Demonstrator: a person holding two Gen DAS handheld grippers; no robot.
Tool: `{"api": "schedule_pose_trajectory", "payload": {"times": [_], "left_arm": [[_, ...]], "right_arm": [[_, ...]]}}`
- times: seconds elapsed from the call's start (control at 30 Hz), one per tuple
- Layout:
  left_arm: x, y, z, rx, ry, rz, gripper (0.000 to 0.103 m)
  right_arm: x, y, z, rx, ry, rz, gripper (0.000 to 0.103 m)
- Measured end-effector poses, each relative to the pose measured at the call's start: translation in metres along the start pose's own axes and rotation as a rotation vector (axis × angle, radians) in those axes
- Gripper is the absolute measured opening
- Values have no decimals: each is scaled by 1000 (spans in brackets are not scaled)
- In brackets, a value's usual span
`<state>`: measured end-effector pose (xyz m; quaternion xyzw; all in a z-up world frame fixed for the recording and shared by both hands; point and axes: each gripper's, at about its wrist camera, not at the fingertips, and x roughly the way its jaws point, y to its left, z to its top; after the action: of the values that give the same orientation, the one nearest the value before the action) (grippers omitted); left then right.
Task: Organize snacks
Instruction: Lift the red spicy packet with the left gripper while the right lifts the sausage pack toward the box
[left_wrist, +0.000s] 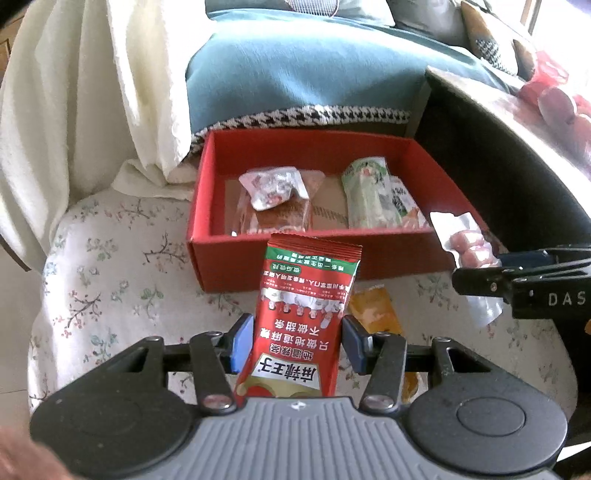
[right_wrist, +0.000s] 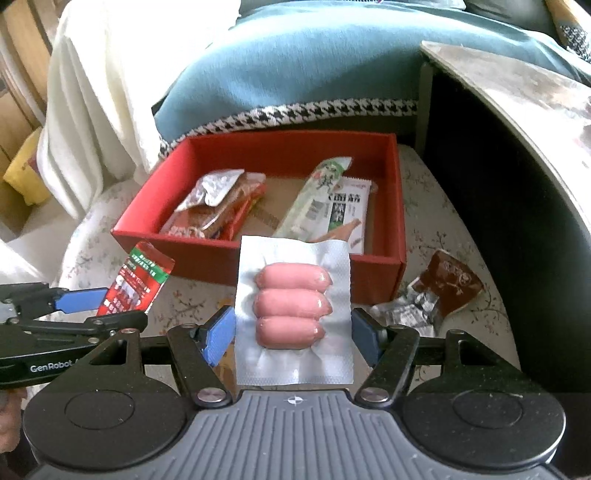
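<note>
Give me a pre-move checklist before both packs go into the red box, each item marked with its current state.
1. Left gripper holds the red spicy-strip pack between its pads: ok.
2. Right gripper grips the sausage pack: cannot tell; gaps show beside both pads.
3. Red box is open, with bare floor in the middle between the snacks inside: ok.
4. The two grippers are apart, not touching: ok.
5. All snacks gathered: not ok; a brown packet and a yellow packet lie outside on the floral cushion.
</note>
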<state>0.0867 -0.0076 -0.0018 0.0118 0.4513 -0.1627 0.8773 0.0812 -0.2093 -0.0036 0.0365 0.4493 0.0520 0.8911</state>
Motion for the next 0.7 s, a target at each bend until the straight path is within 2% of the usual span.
{"api": "schedule_pose_trajectory", "payload": {"times": [0.33,0.7], "left_arm": [[-2,1,21,-4,-69,16,44],[12,-9,39,14,-107,26,44]], "right_arm": [[-1,0,18,19,-42,-4,74],[-2,-5,45,46,-98,-10,74]]}}
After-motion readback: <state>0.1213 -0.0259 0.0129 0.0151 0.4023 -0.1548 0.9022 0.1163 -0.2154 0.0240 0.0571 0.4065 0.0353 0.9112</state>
